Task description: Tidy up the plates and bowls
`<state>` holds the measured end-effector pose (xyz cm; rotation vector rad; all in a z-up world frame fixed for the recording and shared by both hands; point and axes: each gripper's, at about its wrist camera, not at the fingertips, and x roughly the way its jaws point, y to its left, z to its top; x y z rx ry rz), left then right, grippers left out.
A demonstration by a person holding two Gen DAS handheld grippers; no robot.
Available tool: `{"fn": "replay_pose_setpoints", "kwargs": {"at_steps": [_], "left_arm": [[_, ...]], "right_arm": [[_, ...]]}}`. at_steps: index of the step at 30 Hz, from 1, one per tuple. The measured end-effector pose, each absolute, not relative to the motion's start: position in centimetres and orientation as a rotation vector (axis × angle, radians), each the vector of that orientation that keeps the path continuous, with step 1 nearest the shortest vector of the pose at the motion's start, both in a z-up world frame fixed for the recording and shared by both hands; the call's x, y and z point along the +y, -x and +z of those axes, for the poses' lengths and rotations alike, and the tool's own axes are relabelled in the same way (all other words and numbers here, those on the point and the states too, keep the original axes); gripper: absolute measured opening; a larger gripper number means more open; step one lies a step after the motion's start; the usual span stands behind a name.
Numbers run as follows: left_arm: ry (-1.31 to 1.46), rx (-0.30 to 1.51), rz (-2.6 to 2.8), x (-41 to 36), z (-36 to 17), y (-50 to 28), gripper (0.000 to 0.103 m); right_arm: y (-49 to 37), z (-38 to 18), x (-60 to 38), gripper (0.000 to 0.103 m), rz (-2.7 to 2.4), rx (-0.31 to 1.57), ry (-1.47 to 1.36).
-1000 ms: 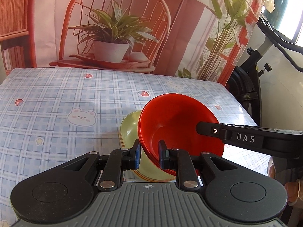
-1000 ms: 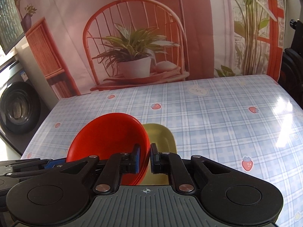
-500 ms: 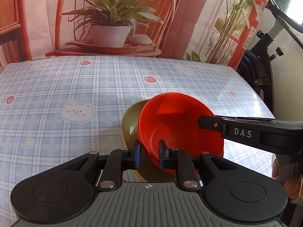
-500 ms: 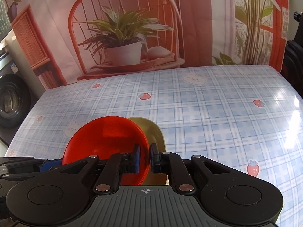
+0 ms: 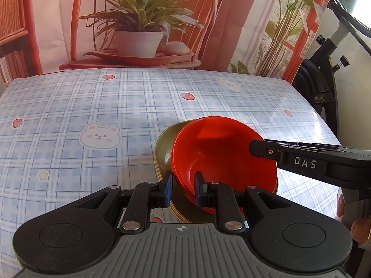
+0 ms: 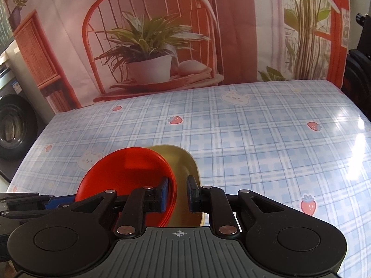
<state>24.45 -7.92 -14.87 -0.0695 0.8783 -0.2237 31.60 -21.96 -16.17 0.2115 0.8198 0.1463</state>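
A red bowl (image 5: 222, 153) sits nested in an olive-green plate (image 5: 165, 148) on the checked tablecloth (image 5: 92, 106). My left gripper (image 5: 183, 188) straddles the bowl's near-left rim, its jaws slightly apart around the rim. In the right wrist view the red bowl (image 6: 129, 173) and green plate (image 6: 183, 162) lie just ahead. My right gripper (image 6: 177, 193) straddles the bowl's right rim, jaws parted. The right gripper's finger also shows in the left wrist view (image 5: 301, 159).
The table ends at a printed backdrop (image 5: 139, 23) of a chair and potted plant. An exercise bike (image 5: 324, 74) stands off the right edge. A washing machine (image 6: 14, 125) stands at the left.
Both grippers and the stacked bowl and plate have come lower toward the table. The right gripper's jaws have opened wider around the rim; the left jaws have loosened slightly.
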Motion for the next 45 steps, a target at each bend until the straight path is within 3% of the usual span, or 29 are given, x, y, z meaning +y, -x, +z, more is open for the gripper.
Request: {"fn": "replay_pose_setpoints", "kwargs": {"at_steps": [6, 25, 26, 29, 36, 39, 45], "left_arm": [[0.065, 0.855, -0.209, -7.4, -13.7, -24.0, 0.020], [-0.003, 0.729, -0.186, -7.5, -7.6, -20.8, 0.021], [-0.009, 0.715, -0.184, -7.6, -7.1, -20.5, 0.023], [-0.016, 0.669, -0.178, -7.6, -5.4, -19.4, 0.042], [-0.043, 0.565, -0.139, -7.8, -1.5, -16.9, 0.066], [-0.047, 0.515, -0.134, -7.9, 0.4, -15.6, 0.069], [-0.049, 0.450, -0.136, -8.1, 3.3, -13.3, 0.073]], "right_arm": [[-30.8, -15.3, -22.4, 0.017, 0.140, 0.797, -0.218], [-27.1, -9.5, -22.9, 0.053, 0.102, 0.678, -0.137], [-26.9, -8.9, -22.9, 0.054, 0.102, 0.666, -0.130], [-26.1, -7.5, -22.7, 0.061, 0.106, 0.634, -0.121], [-23.7, -3.5, -22.4, 0.075, 0.109, 0.554, -0.100], [-22.5, -1.6, -22.2, 0.080, 0.113, 0.508, -0.094], [-20.5, 1.6, -21.8, 0.080, 0.143, 0.445, -0.075]]}}
